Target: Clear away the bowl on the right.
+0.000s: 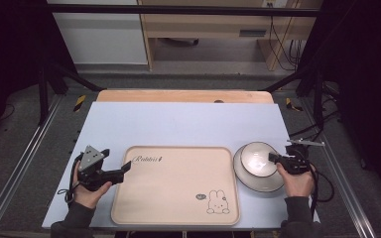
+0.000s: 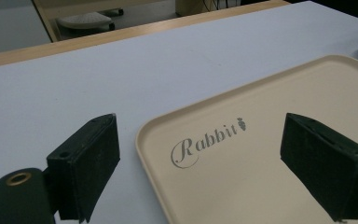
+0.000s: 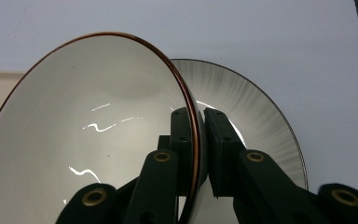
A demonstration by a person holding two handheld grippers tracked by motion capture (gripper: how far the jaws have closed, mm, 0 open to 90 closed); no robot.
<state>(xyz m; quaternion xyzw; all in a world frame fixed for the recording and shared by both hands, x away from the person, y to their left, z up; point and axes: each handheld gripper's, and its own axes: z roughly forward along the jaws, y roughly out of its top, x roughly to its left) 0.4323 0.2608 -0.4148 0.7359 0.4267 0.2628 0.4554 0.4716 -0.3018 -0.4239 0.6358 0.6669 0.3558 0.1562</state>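
A white bowl (image 1: 254, 157) with a thin brown rim is tilted over a white plate (image 1: 263, 185) with grey streaks, at the right of the table. My right gripper (image 1: 273, 158) is shut on the bowl's right rim. In the right gripper view the bowl (image 3: 88, 126) leans left, the rim is pinched between the pads of the right gripper (image 3: 200, 116), and the plate (image 3: 256, 102) lies behind it. My left gripper (image 1: 116, 159) stands open at the upper left corner of a beige tray (image 1: 173, 198). In the left gripper view that gripper (image 2: 203, 135) spans the tray (image 2: 270, 186) corner with nothing held.
The tray bears the word Rabbit and a small rabbit drawing (image 1: 217, 203). A pale blue mat (image 1: 178, 124) covers the table, with a wooden edge (image 1: 178, 95) at the back. Black frame posts (image 1: 43, 84) stand at both sides.
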